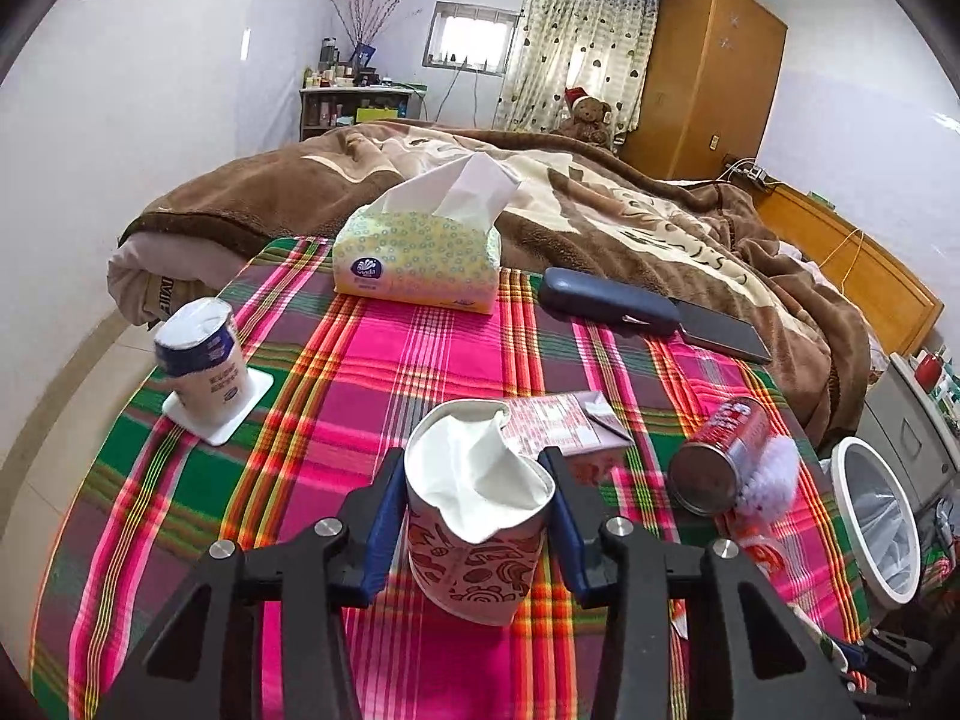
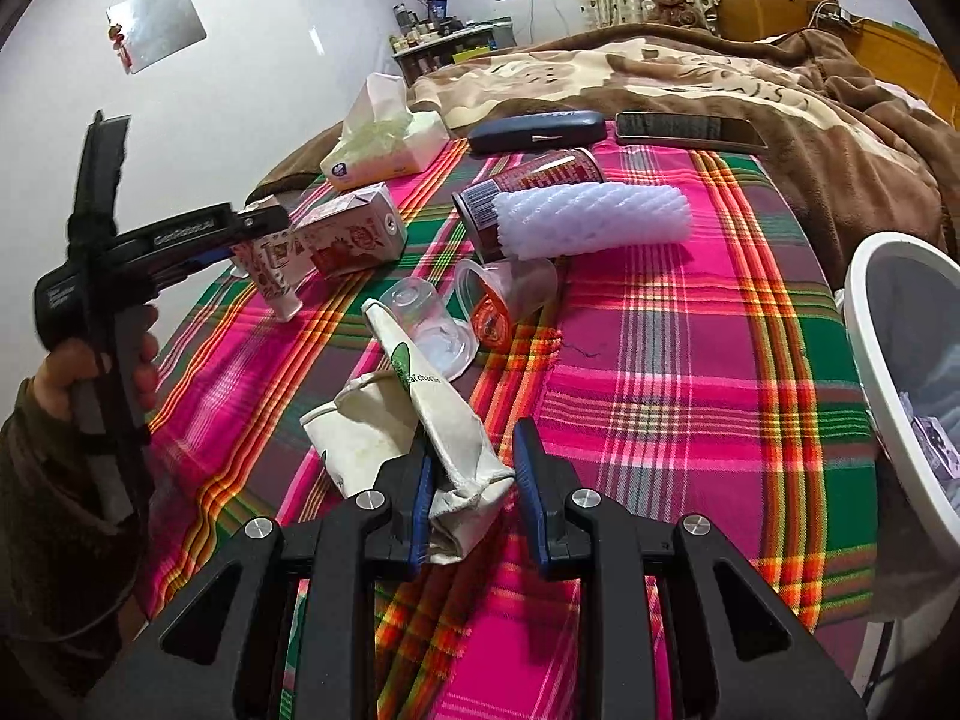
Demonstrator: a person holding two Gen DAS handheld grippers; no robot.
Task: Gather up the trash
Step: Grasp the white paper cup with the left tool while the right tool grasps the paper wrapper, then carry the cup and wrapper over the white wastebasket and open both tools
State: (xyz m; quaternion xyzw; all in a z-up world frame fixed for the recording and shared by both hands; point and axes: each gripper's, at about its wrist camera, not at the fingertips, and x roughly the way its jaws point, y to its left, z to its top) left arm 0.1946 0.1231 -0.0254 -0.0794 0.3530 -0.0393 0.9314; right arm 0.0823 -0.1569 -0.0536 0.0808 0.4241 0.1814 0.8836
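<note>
On the left edge of the plaid cloth [image 1: 420,360] a toilet paper roll [image 1: 201,360] stands on a white coaster [image 1: 240,405]. Near the front edge, the left gripper [image 1: 480,516] is clamped on a crushed paper cup [image 1: 474,516]; both blue pads press its sides and its rim is dented inward. The cup is upright, its long axis nearly vertical. Just behind it lies a small carton [image 1: 558,426], and at the far edge a tissue pack [image 1: 420,252].

To the right, the right gripper [image 2: 471,480] has its jaws close together on a flattened white paper cup [image 2: 444,420], which points away from the tongs toward the middle of the cloth. Beyond it lie 2 clear plastic cups [image 2: 438,324], a red can [image 2: 528,180] on its side and a white foam net [image 2: 591,219] touching the can.

Past the right edge of the cloth stands the white bin [image 2: 870,312], with some paper scraps already inside. The right hand seems to be nearer to it; I think both cups must travel rightward over that edge.
</note>
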